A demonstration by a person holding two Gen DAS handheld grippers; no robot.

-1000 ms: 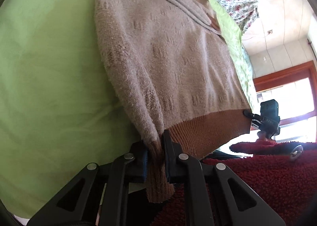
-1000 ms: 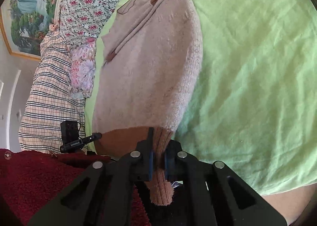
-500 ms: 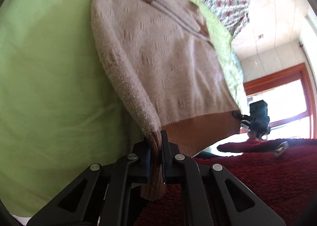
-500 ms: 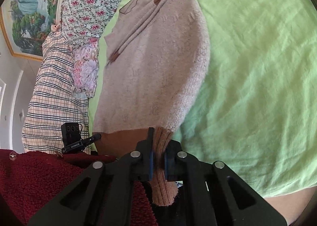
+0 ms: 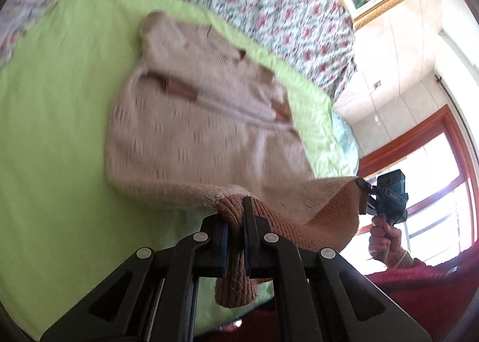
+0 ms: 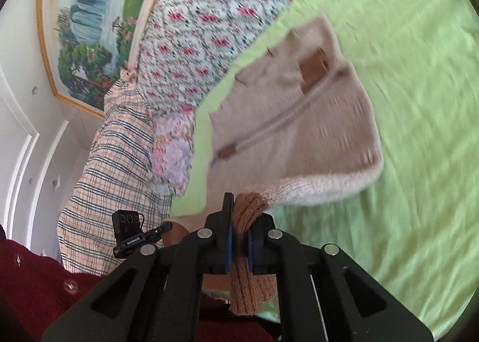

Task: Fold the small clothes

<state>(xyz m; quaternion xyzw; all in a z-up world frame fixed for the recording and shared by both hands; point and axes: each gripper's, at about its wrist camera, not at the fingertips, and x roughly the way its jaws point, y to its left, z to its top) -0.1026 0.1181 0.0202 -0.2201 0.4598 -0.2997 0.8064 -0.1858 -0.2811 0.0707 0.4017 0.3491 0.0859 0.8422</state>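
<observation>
A small beige knit sweater (image 5: 197, 120) with brown ribbed hem and cuffs lies on a green bedsheet (image 5: 51, 120); it also shows in the right wrist view (image 6: 302, 120). My left gripper (image 5: 236, 228) is shut on the brown hem and a cuff at one bottom corner, lifted off the sheet. My right gripper (image 6: 238, 228) is shut on the other bottom corner with its cuff. The hem hangs stretched between the two grippers. The right gripper also appears in the left wrist view (image 5: 366, 192), and the left gripper in the right wrist view (image 6: 163, 226).
Floral bedding (image 5: 269, 3) and a plaid blanket (image 6: 113, 174) lie at the far side of the bed. A framed painting (image 6: 89, 12) hangs on the wall. A window with a red frame (image 5: 419, 144) is on the right. My red sleeve (image 6: 45, 282) is near.
Both grippers have lifted the sweater's bottom edge off the sheet and carried it toward the collar. The lower half now curls up over the rest, and the view is motion-blurred.
</observation>
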